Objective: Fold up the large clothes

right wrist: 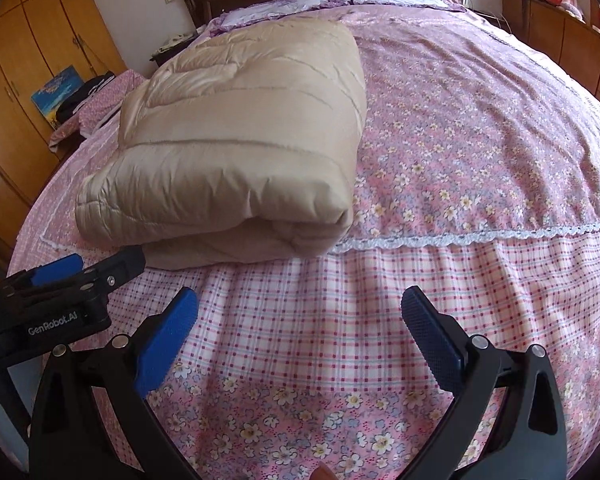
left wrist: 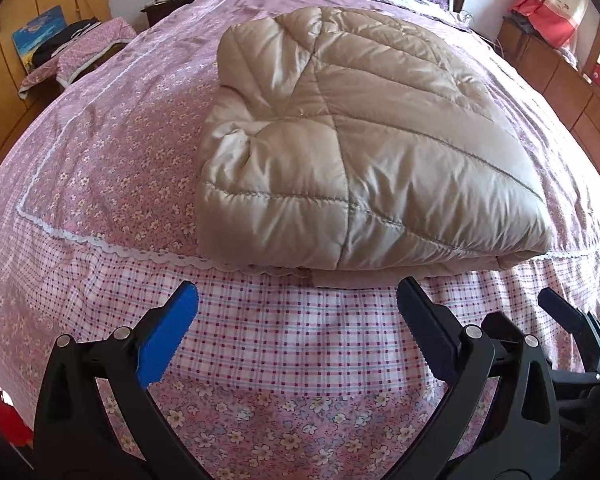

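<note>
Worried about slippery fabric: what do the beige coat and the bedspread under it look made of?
The coat looks like smooth, shiny synthetic shell over puffy filling: it glints and has stitched quilting lines. The bedspread looks like matte woven cotton, printed with flowers and checks, with a white lace strip; the fibre is a guess.

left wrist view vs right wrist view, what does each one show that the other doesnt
Only the left wrist view shows the open left gripper head-on, plus the coat's quilted top with crossing seams. Only the right wrist view shows the open right gripper head-on and the coat's rolled near edge. Both show the folded beige coat lying on the pink floral bedspread, touched by neither gripper, and each catches the other gripper at its edge.
</note>
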Action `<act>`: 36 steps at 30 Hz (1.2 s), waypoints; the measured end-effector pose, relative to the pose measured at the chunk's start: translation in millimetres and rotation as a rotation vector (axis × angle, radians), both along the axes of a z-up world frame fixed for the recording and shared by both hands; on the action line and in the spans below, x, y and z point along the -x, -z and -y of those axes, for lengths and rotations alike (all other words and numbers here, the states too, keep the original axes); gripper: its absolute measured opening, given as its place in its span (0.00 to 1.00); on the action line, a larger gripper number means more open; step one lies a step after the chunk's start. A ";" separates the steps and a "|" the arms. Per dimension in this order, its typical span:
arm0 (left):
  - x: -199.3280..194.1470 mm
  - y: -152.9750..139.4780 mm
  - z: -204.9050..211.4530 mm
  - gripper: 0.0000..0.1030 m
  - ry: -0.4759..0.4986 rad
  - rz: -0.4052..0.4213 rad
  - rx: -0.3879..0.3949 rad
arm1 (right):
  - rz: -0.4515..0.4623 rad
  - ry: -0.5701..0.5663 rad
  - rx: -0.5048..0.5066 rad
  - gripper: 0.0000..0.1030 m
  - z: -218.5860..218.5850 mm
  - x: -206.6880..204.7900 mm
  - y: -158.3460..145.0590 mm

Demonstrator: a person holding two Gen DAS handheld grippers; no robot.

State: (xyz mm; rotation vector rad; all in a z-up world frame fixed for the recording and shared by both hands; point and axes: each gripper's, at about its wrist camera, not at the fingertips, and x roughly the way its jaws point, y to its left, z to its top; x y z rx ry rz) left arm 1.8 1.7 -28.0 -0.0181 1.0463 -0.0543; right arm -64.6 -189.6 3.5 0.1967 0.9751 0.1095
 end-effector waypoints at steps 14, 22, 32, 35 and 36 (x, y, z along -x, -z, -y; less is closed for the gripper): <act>3.5 0.1 -0.8 0.96 -0.004 0.007 -0.005 | -0.020 -0.006 -0.009 0.95 -4.8 -0.5 3.8; 5.4 -2.0 1.3 0.96 -0.001 0.008 -0.009 | -0.020 -0.001 -0.012 0.95 -4.2 -0.1 3.2; 6.0 -2.1 2.3 0.96 0.000 0.006 -0.013 | -0.020 -0.001 -0.013 0.95 -4.4 -0.1 3.0; 6.3 -1.7 2.8 0.96 -0.001 0.003 -0.017 | -0.021 -0.002 -0.012 0.95 -5.1 -0.2 3.1; 6.3 -1.3 3.2 0.96 -0.001 0.003 -0.016 | -0.021 -0.002 -0.012 0.95 -4.7 0.1 3.0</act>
